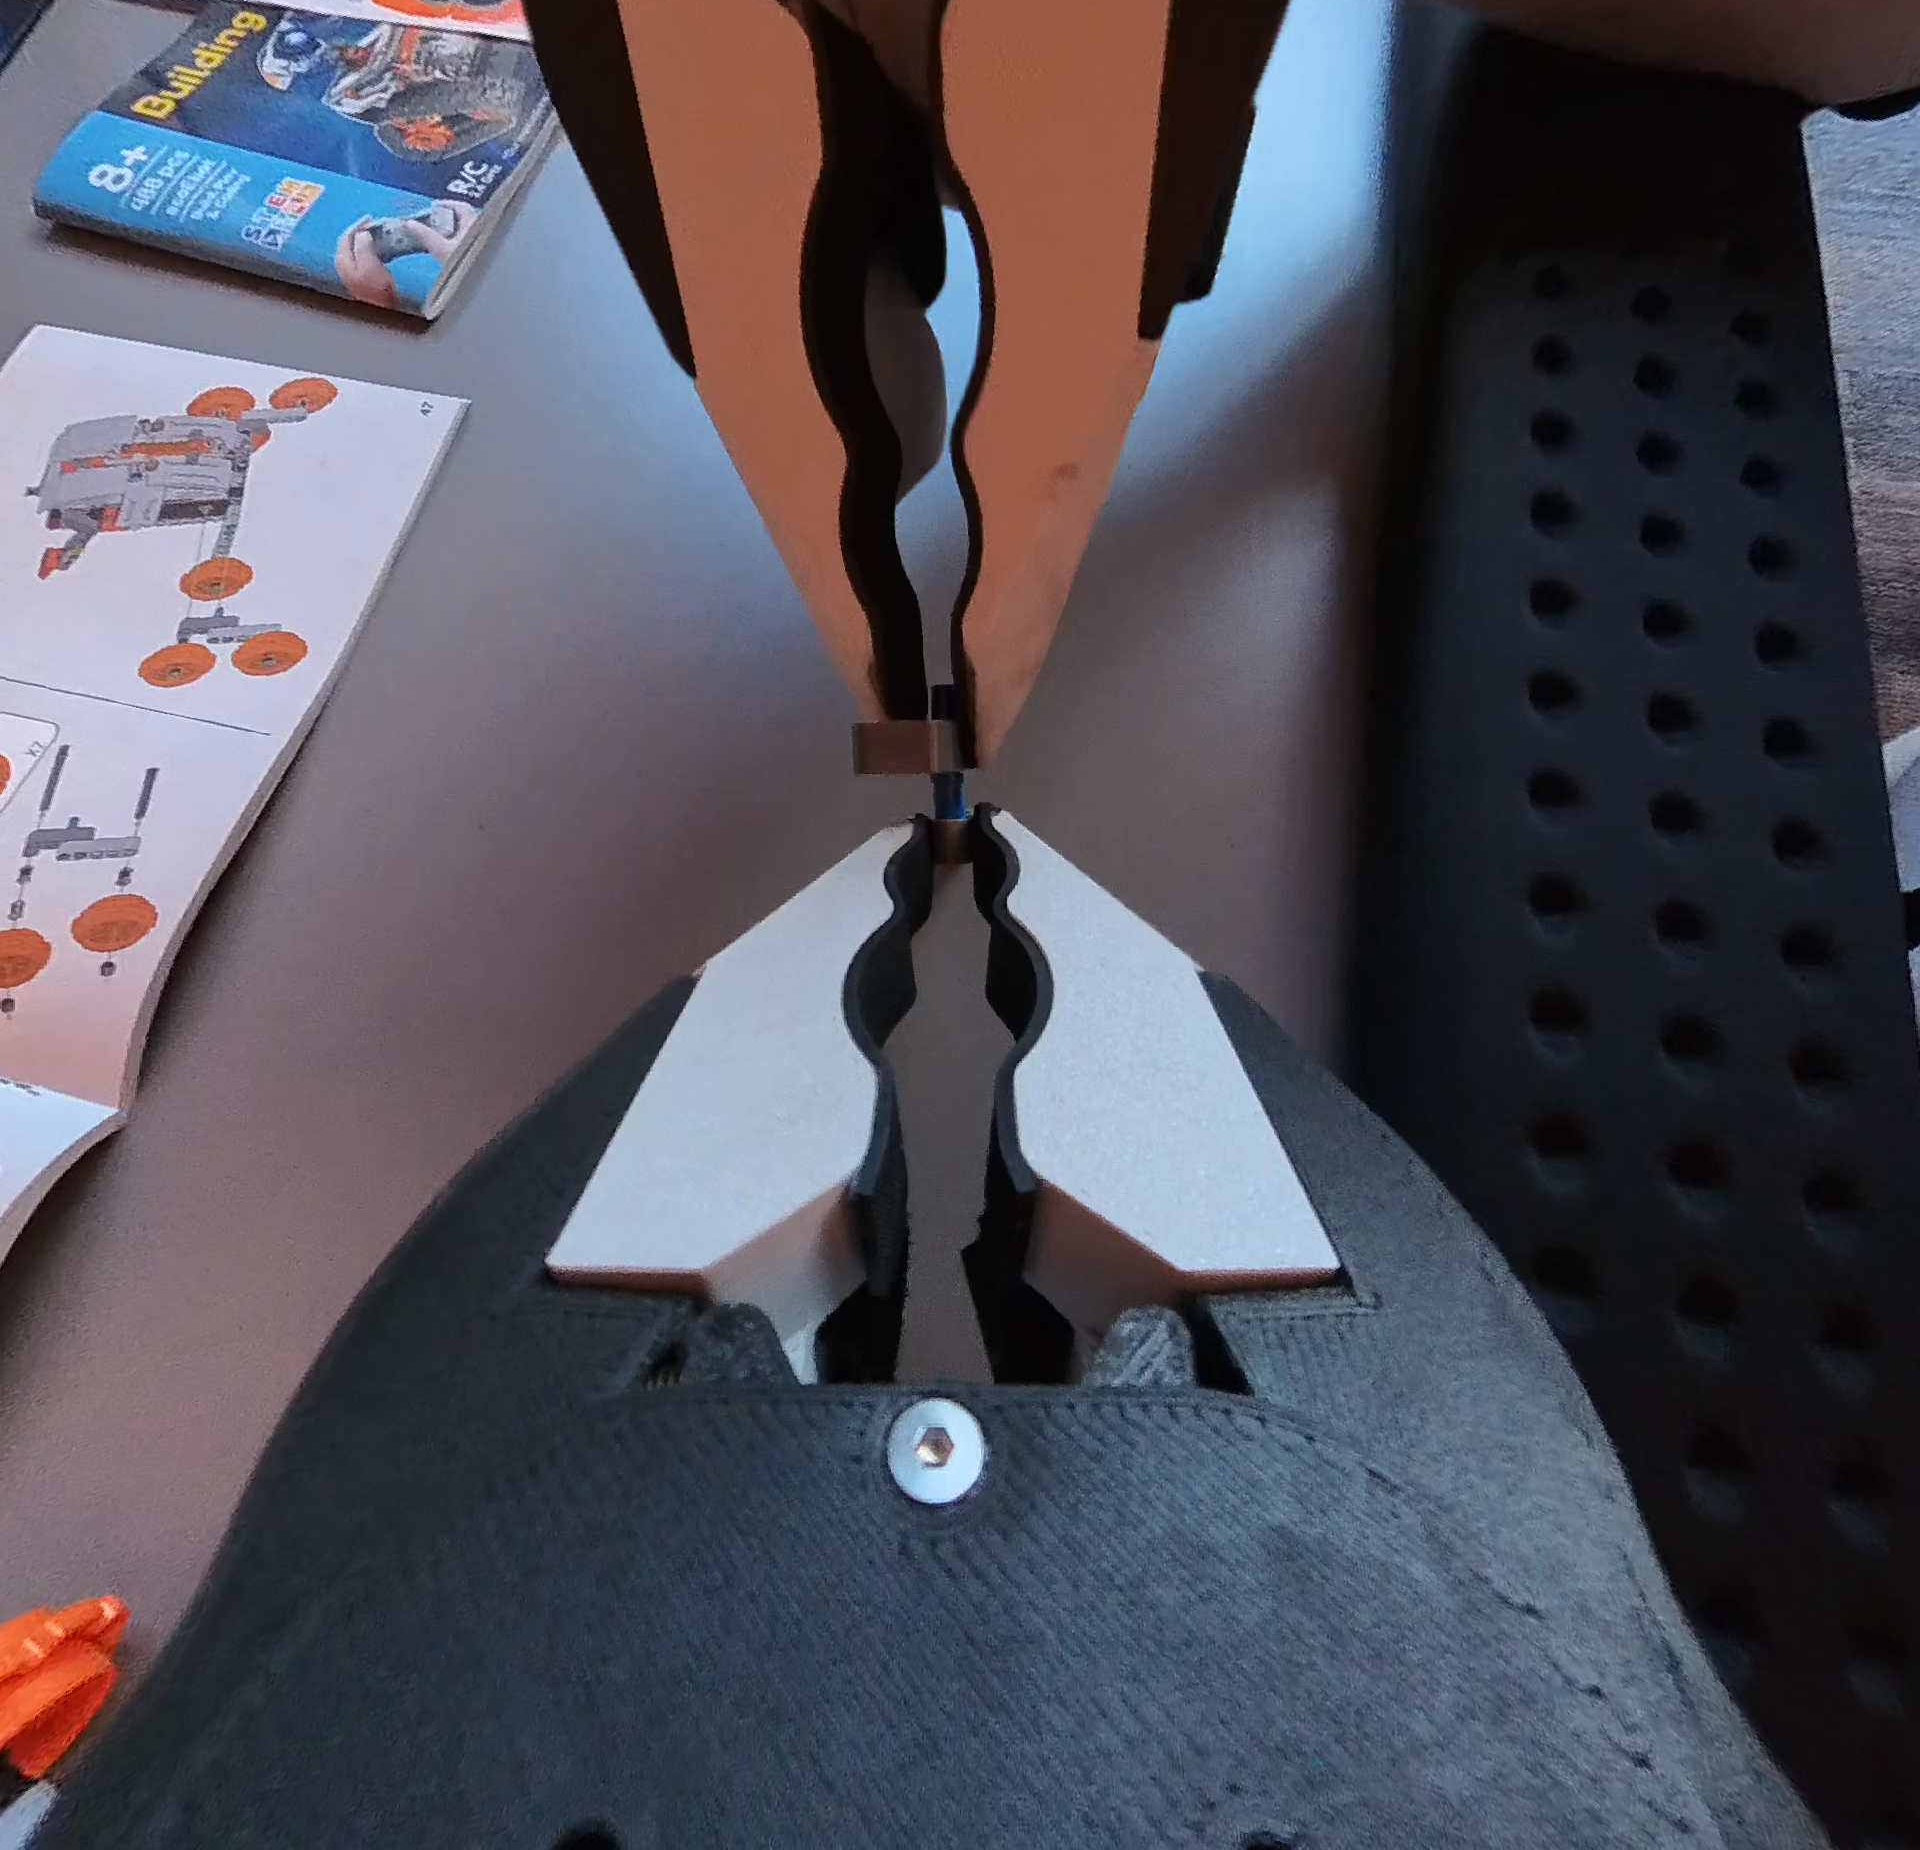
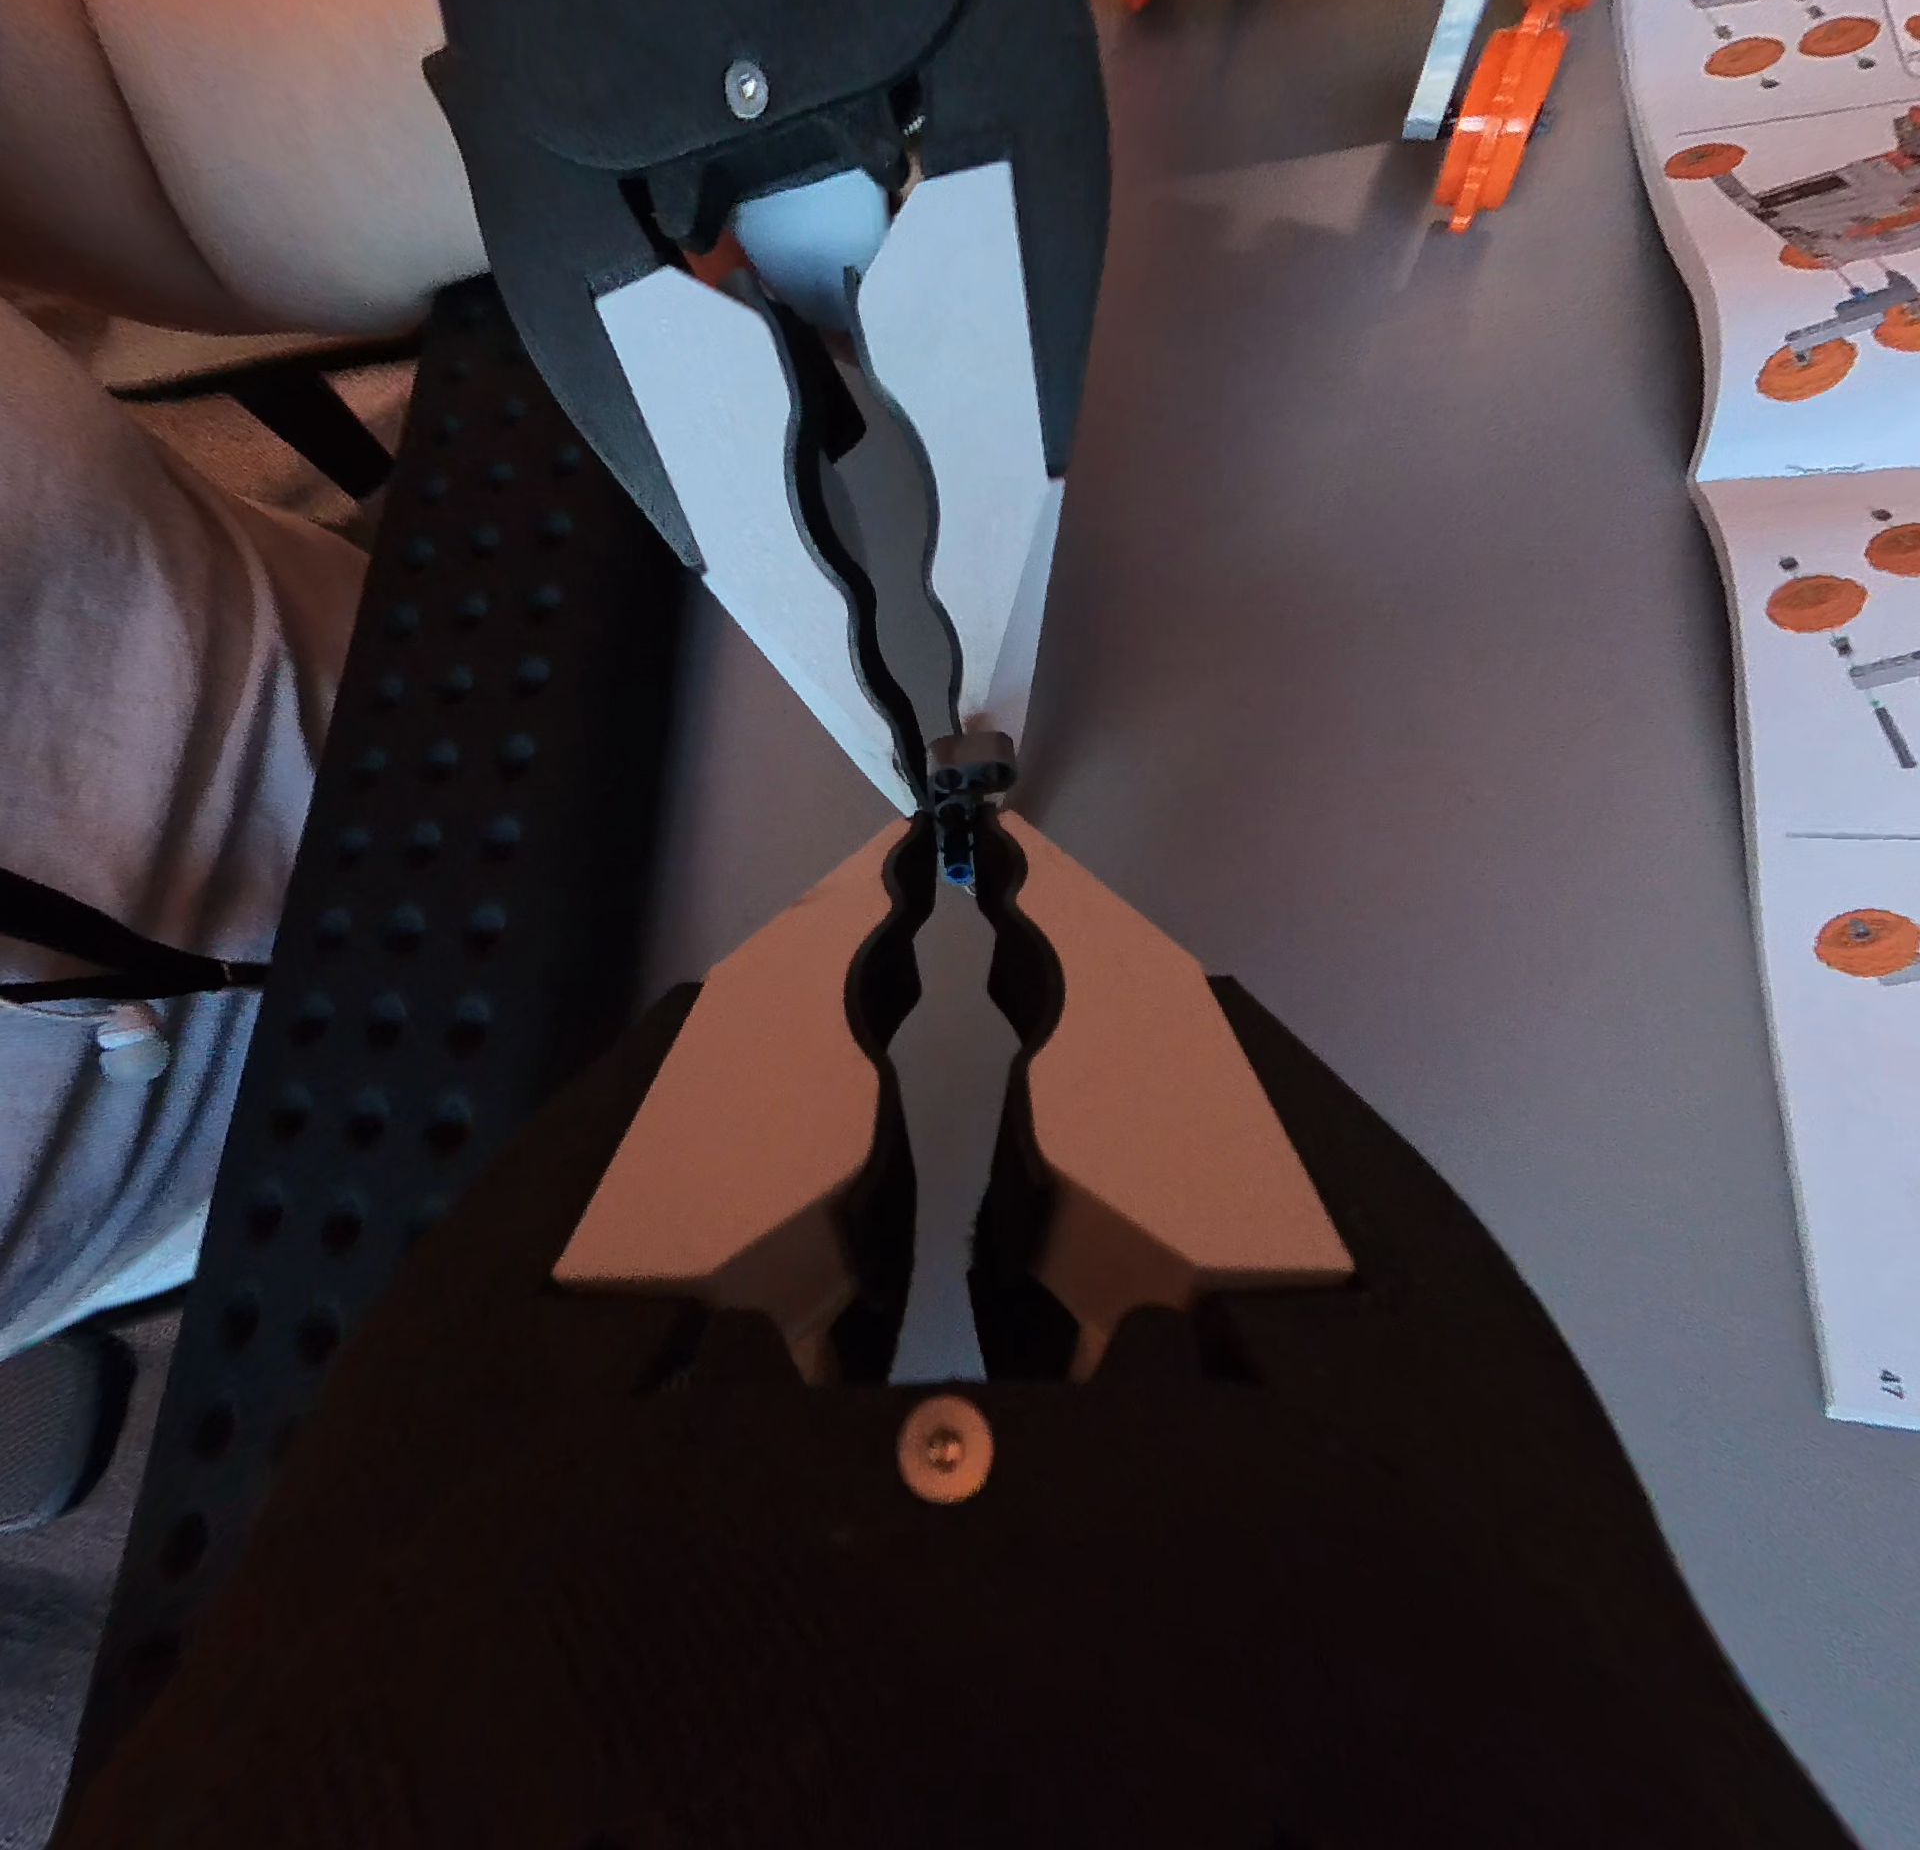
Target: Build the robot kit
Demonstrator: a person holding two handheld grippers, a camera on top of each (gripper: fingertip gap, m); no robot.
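My two grippers meet tip to tip above a grey table (image 1: 582,761). In the left wrist view my left gripper (image 1: 951,832) is shut on a small grey piece (image 1: 951,850). The right gripper (image 1: 940,738) comes in from above. A short grey beam (image 1: 899,748) lies across its tips, on a black pin with a blue end (image 1: 951,798). In the right wrist view my right gripper (image 2: 954,836) is shut on that pin (image 2: 954,844). The left gripper (image 2: 956,777) faces it, with the grey beam (image 2: 971,756) at its tips. I cannot tell which gripper bears the beam.
An open instruction booklet (image 1: 208,657) lies on the table, also in the right wrist view (image 2: 1818,657). A closed blue booklet (image 1: 301,148) lies behind it. There are orange parts (image 1: 52,1686), an orange-wheeled model (image 2: 1507,96), a black perforated chair part (image 1: 1662,761) and a person's clothing (image 2: 125,657). Left and right tips are no more than a few centimetres apart. The orange-wheeled model (image 2: 1507,96) is about 20 cm from both grippers' fingertips.
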